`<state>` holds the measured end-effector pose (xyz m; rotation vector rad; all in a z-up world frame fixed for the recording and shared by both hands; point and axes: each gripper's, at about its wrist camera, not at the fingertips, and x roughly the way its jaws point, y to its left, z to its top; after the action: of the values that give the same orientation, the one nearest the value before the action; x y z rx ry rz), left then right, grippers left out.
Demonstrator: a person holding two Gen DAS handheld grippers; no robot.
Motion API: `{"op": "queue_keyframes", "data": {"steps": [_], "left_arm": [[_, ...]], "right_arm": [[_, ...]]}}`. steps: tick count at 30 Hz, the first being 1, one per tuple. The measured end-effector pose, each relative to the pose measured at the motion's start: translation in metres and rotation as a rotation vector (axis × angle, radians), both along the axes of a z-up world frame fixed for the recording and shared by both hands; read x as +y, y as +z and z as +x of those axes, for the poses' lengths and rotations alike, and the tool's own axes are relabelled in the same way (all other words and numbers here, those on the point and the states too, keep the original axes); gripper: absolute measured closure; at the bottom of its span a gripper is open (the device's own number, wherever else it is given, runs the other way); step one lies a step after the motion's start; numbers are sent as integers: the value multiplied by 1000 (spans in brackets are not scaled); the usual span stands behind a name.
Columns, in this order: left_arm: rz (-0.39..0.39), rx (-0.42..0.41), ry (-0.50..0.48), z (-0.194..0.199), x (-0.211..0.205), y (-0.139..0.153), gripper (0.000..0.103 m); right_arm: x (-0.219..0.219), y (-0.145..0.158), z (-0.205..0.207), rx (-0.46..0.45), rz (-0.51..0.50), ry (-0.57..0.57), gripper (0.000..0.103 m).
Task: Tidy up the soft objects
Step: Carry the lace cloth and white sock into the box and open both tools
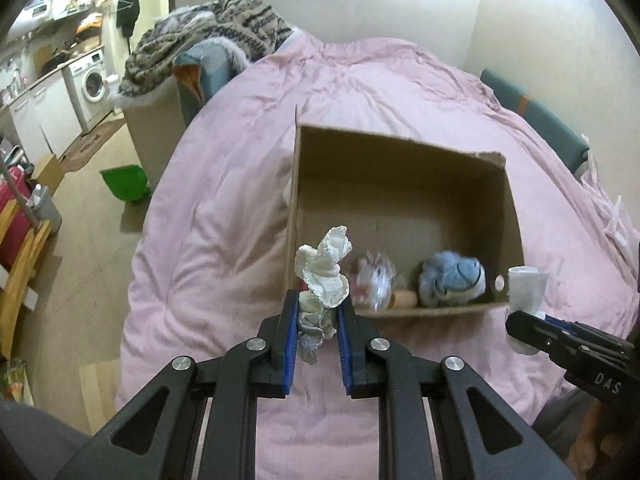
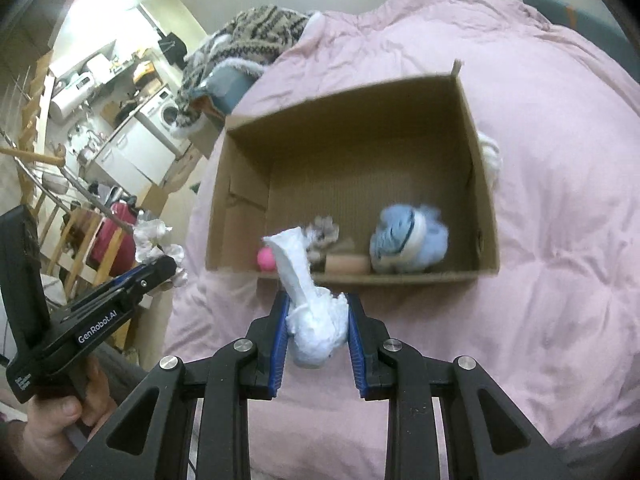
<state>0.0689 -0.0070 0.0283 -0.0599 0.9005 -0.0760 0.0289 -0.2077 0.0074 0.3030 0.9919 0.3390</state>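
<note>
Soft bundles held over the box edge

Cloth is clamped in both grippers: the left gripper (image 1: 318, 312) is closed on a crumpled cream rag (image 1: 324, 276), and the right gripper (image 2: 318, 320) is closed on a white rolled cloth (image 2: 312, 316). Both hang just short of the near wall of the cardboard box (image 2: 484, 184), which sits on the pink duvet (image 2: 560, 240). To do this well, each bundle should clear the near wall before release, aiming for the bare floor at the back. A blue plush toy (image 2: 408, 240), a pink ball (image 2: 266, 259) and a tan block (image 2: 347, 265) already crowd the front. Patterned knitwear (image 1: 208, 36) lies beyond the bed.
</note>
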Motion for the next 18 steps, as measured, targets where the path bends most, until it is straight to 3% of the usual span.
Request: {"op": "queue_keyframes", "data": {"steps": [3,10,15,18], "left_arm": [[-22,-11,1,11,1,9,87],[6,-49,-51,43,-13,15,87],[-52,-51,-106,59,-18,-7,87],[-42,-15,-83,64,-20,-26,87]], "right_arm": [[-4,8,11,-28,-23,-5,74],[-20,13,40,-85,10,-30,74],[-35,-14,51,-27,51,-99,74],[-35,-21,54,-8,51,-107,74]]}}
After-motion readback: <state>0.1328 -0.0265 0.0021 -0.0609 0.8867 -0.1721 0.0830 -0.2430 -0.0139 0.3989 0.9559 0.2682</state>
